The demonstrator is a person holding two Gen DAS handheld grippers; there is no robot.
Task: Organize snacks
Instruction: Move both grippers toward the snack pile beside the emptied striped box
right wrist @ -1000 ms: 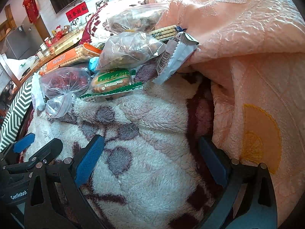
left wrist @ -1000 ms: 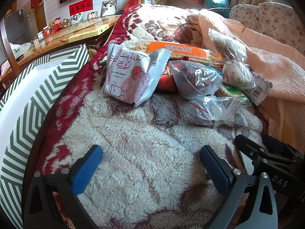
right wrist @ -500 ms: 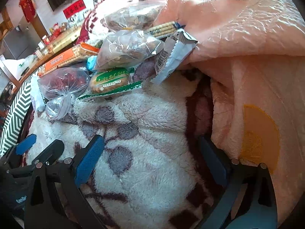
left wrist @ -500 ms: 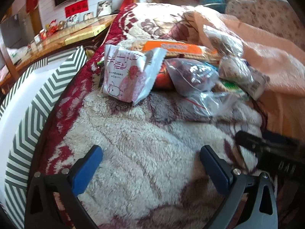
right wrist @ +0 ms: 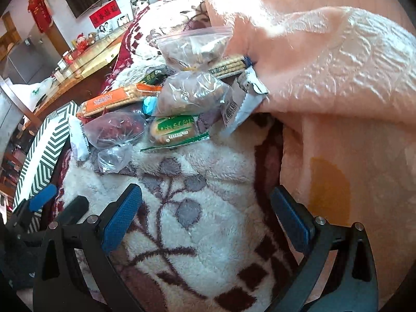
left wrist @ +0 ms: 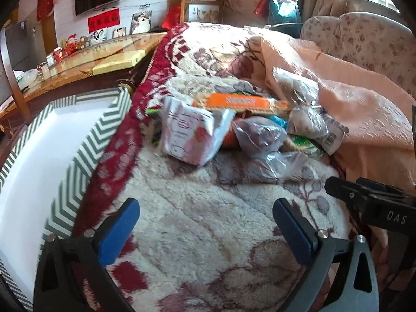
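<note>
fluffy fleece blanket (left wrist: 208, 221), glossy clear plastic bags (right wrist: 192, 93)

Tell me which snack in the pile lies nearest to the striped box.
The white and pink strawberry packet. It sits at the pile's left edge, closest to the chevron-striped box; the clear bags and the orange cracker pack lie further right.

orange cracker pack (left wrist: 244, 102), green-white chevron box (left wrist: 88, 150), peach quilt (right wrist: 338, 59)

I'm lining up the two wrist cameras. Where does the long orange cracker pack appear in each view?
Left wrist: orange cracker pack lies at upper centre, at the back of the snack pile, behind the white strawberry pouch.
Right wrist: orange cracker pack at left of centre, angled, above the bag of red dates.
Shared landmark: the chevron-striped box, left of the pile.
</note>
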